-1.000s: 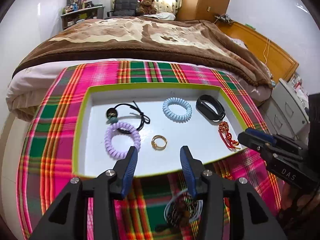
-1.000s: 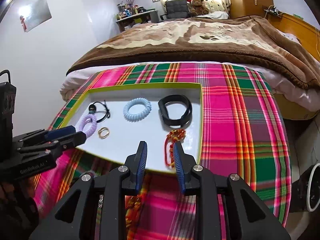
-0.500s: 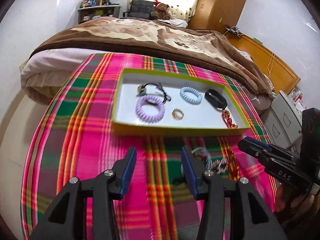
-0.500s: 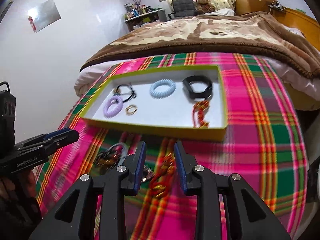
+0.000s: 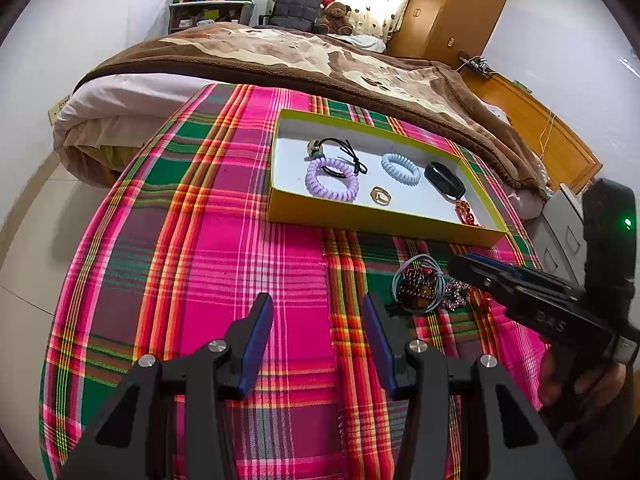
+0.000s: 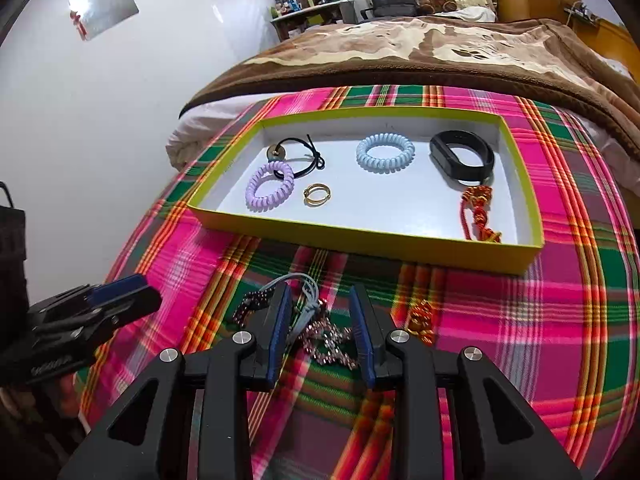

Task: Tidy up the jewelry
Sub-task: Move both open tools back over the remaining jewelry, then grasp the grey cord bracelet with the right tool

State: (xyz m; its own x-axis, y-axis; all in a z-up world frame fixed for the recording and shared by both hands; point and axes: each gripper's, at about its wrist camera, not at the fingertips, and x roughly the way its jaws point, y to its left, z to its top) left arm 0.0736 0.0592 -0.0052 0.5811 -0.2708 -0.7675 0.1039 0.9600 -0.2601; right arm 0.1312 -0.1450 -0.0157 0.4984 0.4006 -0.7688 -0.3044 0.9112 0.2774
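Observation:
A yellow-rimmed tray [image 6: 372, 238] [image 5: 384, 224] on the plaid cloth holds a purple coil tie [image 6: 270, 191], a black cord tie [image 6: 300, 154], a light-blue coil tie [image 6: 385, 153], a gold ring [image 6: 317, 193], a black band [image 6: 462, 155] and a red knotted bracelet [image 6: 478, 212]. A loose pile of jewelry [image 6: 316, 320] [image 5: 424, 286] lies on the cloth in front of the tray. My right gripper [image 6: 318, 320] is open, its jaws either side of the pile. My left gripper [image 5: 316, 340] is open and empty over bare cloth left of the pile.
The plaid cloth [image 5: 200, 240] covers a round table beside a bed with a brown blanket [image 6: 440, 52]. An orange beaded piece [image 6: 422, 318] lies right of the pile. The left gripper also shows in the right wrist view [image 6: 116, 300], at the table's left edge.
Both grippers have pulled back from over the tray toward the front of the table. The right gripper now stands over the loose pile with its jaws wider apart.

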